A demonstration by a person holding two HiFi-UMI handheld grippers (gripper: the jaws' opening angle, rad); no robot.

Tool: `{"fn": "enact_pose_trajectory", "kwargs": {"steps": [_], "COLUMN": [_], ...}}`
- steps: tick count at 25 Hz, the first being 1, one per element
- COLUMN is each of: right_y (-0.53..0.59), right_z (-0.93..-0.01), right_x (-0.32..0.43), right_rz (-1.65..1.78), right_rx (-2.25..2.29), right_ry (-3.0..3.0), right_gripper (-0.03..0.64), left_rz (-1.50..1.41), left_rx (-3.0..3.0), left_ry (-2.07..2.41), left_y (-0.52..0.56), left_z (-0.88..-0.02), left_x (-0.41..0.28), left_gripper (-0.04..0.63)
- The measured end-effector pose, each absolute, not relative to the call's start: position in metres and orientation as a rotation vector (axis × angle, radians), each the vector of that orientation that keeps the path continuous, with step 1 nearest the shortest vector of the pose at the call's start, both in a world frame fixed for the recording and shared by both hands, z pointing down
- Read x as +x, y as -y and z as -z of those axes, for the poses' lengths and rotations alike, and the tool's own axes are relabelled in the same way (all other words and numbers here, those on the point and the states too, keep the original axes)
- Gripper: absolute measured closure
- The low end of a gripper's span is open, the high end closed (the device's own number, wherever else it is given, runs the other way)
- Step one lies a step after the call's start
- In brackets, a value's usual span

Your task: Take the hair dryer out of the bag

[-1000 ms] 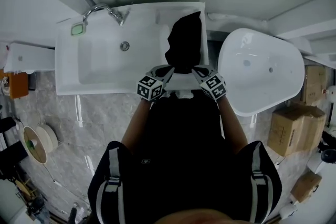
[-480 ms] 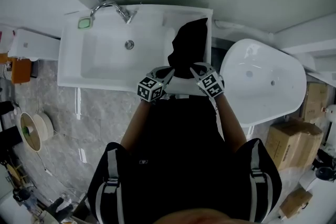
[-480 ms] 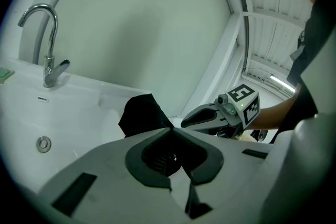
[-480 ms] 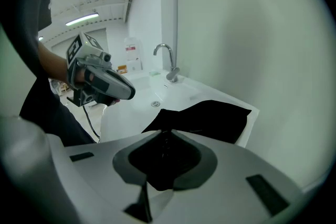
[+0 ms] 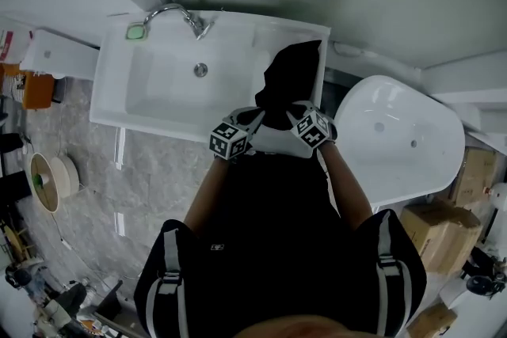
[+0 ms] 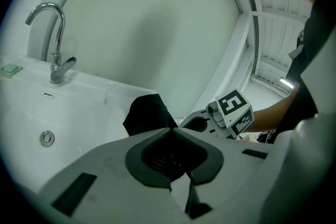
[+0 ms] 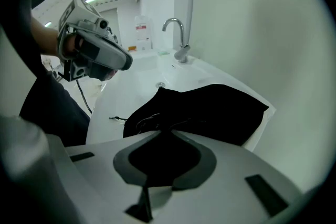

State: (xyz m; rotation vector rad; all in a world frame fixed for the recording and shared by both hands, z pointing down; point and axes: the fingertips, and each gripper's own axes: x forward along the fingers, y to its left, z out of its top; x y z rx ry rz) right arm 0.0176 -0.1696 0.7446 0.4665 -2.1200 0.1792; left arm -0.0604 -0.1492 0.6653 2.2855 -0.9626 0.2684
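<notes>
A black bag (image 5: 293,79) lies slumped on the right end of the white sink counter (image 5: 273,140). No hair dryer shows outside it. My left gripper (image 5: 257,115) is at the bag's near left edge, jaws shut, pinching the black fabric, which rises in a peak (image 6: 149,114) just past its tips (image 6: 170,131). My right gripper (image 5: 295,108) is at the near right edge and points steeply down. Its jaws (image 7: 161,131) are opening, with the bag's cloth (image 7: 210,110) between and beyond them. A thin drawstring (image 7: 118,118) trails from the bag's mouth.
The sink basin (image 5: 178,87) with drain and chrome tap (image 5: 186,16) takes up the counter's left. A green soap bar (image 5: 136,32) sits by the tap. A white bathtub (image 5: 396,142) stands to the right, with cardboard boxes (image 5: 436,237) beyond it.
The right gripper has dipped toward the bag's near edge and rolled a little. The left gripper has stayed at the bag's left edge. The head view has drifted.
</notes>
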Motion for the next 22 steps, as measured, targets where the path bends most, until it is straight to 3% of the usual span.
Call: {"fn": "enact_pose_trajectory", "kwargs": {"steps": [1, 2, 10, 18, 22], "right_y": [0.171, 0.173, 0.213, 0.212, 0.212], "right_z": [-0.744, -0.743, -0.685, -0.658, -0.653], "right_x": [0.018, 0.019, 0.028, 0.036, 0.038], "right_rz": [-0.201, -0.223, -0.551, -0.553, -0.583], "right_rx": [0.46, 0.454, 0.633, 0.683, 0.712], "right_ry": [2.125, 2.134, 2.33, 2.39, 2.407], "right_gripper": [0.539, 0.543, 0.548, 0.548, 0.548], "left_rz": [-0.268, -0.269, -0.325, -0.451, -0.508], "left_rx": [2.279, 2.275, 2.302, 2.336, 2.342], "left_ry": [0.965, 0.965, 0.9, 0.854, 0.817], "left_y": [0.151, 0.153, 0.159, 0.176, 0.184], "left_z": [-0.666, -0.666, -0.675, -0.691, -0.7], "left_x": [-0.059, -0.057, -0.029, -0.003, 0.011], "left_gripper": [0.575, 0.575, 0.575, 0.573, 0.506]}}
